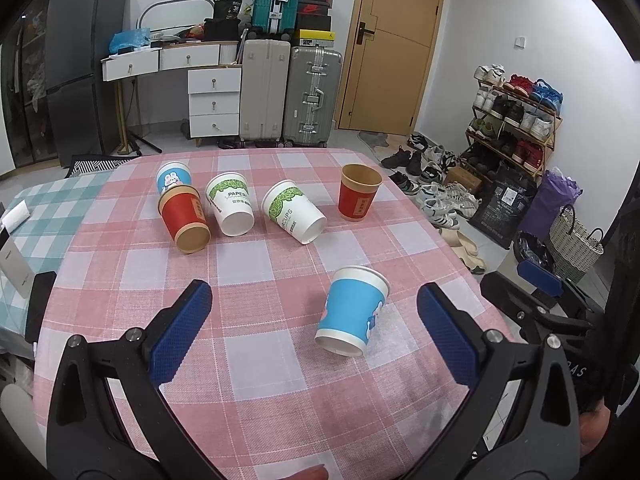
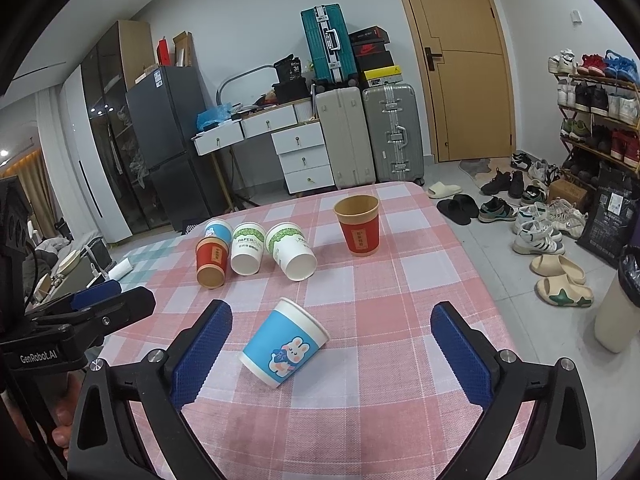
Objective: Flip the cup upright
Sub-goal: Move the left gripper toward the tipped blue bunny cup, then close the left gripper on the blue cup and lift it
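A blue paper cup with a rabbit print (image 1: 352, 311) (image 2: 283, 344) lies on its side on the pink checked tablecloth (image 1: 256, 344), its base toward me. My left gripper (image 1: 314, 326) is open and empty, hovering just short of this cup. My right gripper (image 2: 331, 350) is open and empty, the cup between and just beyond its fingertips. A red cup (image 1: 359, 192) (image 2: 357, 224) stands upright at the far right. A red cup (image 1: 185, 218), two white-and-green cups (image 1: 231, 209) (image 1: 294, 211) and a second blue cup (image 1: 173, 177) lie on their sides at the far left.
The table's right edge drops to a floor with shoes and slippers (image 2: 560, 276), a shoe rack (image 1: 516, 120) and a basket (image 1: 574, 240). Suitcases (image 1: 288, 92), drawers and a fridge (image 1: 80, 68) stand beyond the far edge. The right gripper shows in the left view (image 1: 536, 280).
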### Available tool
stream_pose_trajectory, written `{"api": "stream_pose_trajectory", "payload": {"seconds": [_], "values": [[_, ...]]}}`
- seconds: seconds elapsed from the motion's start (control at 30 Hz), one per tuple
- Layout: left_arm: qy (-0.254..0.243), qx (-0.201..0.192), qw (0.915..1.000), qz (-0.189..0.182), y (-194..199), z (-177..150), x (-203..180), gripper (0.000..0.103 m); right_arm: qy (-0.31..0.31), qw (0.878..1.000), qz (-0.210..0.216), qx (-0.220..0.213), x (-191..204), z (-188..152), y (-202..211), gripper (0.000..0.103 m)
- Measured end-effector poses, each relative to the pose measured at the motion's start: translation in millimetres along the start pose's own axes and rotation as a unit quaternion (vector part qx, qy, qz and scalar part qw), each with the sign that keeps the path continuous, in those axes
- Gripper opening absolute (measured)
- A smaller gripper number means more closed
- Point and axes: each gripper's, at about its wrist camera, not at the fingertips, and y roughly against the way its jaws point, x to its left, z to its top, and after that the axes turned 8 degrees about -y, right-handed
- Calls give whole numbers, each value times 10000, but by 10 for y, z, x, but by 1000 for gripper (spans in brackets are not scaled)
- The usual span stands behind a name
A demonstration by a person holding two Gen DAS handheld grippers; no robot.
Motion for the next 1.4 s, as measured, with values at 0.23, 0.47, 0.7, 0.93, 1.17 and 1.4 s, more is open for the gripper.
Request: {"api": "stream_pose_trajectory", "payload": {"seconds": [0.23,0.47,0.7,0.93,1.17,1.4], "values": [[-8,5,10000,-13,-2,6,-3,103,-7,10000,2,-18,-7,0,-1,102],[-18,31,10000,-61,-17,14,-30,103,-64,10000,-27,-59,-28,-2,7,102],[-1,46,10000,-65,-16,15,-33,103,-71,10000,-30,-56,-34,-9,15,102],[-205,426,9988,-100,-322,-52,-111,103,-129,9999,-104,-36,-120,-45,-1,102],[-558,1418,9867,-568,-1108,-87,-235,103,-372,9988,-309,104,-402,-132,-94,102],[-754,2487,9610,-940,-1944,-38,-398,102,-572,9976,-344,187,-628,-188,-196,102]]}}
